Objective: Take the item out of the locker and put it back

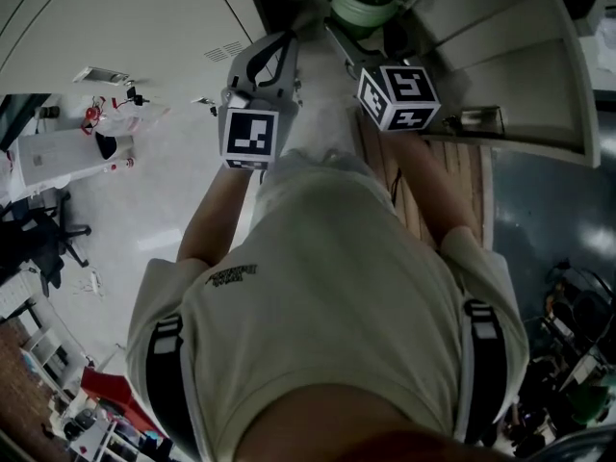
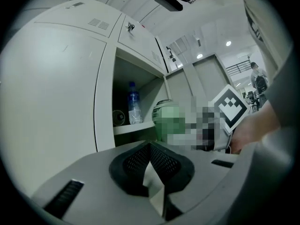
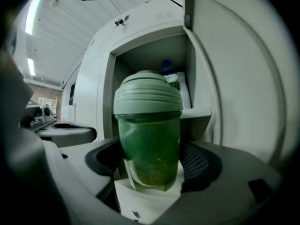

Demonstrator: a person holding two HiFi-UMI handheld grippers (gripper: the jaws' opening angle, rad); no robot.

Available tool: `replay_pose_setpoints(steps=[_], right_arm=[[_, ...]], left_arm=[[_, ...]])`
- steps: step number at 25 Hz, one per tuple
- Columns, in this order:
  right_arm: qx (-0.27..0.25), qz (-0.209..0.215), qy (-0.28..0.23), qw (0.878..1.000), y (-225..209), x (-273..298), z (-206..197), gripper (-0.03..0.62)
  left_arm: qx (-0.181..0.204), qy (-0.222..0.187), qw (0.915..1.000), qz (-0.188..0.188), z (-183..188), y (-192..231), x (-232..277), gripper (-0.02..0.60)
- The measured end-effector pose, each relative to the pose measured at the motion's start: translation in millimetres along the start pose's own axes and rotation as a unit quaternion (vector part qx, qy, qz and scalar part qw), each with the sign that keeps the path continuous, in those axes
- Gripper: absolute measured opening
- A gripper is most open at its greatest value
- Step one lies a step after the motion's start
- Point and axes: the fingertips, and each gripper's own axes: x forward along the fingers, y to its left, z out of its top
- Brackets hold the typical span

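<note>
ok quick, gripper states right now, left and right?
Left gripper: jaws closed, nothing between them.
Right gripper: jaws closed on the green cup.

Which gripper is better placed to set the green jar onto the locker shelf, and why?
Right. The right gripper is shut on the green jar and faces the open locker shelf head-on. The left gripper has its jaws together, holds nothing, and looks at the locker from an angle.
</note>
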Motion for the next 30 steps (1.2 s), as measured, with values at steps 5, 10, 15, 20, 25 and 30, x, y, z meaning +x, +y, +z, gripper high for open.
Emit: replay_pose_setpoints(steps=[5,10,15,20,25,30], right_arm=[[-0.009,0.014,-0.025,1.0,9.9,-30.2,40.7,0.385],[-0.013,0.028,-0.038,0.999,17.7,-56.9,62.9,0.385],[-0.019,0.041,-0.04,0.998,27.0,-79.4,70.7,0.385],[-0.058,0.045,-0.059,0.996,36.6,-98.4,72.6,0.385],[-0.04,0.062,-0.061,0.995,44.9,-112.4,69.5,0.385],[-0.026,0.071,-0.063,0.995,50.3,-124.7,61.5,0.386]], left_arm=[[0.004,-0.015,0.9999,0.005,34.4,-2.6,-11.4,0.015],[0.006,-0.028,0.9996,0.01,61.2,-6.6,-23.7,0.015],[0.007,-0.042,0.9989,0.016,82.0,-10.8,-36.6,0.015],[0.009,-0.046,0.9987,0.022,89.8,-11.9,-47.9,0.015],[0.01,-0.05,0.9986,0.017,88.2,-17.0,-52.1,0.015],[0.012,-0.055,0.9984,0.012,84.7,-20.9,-61.0,0.015]])
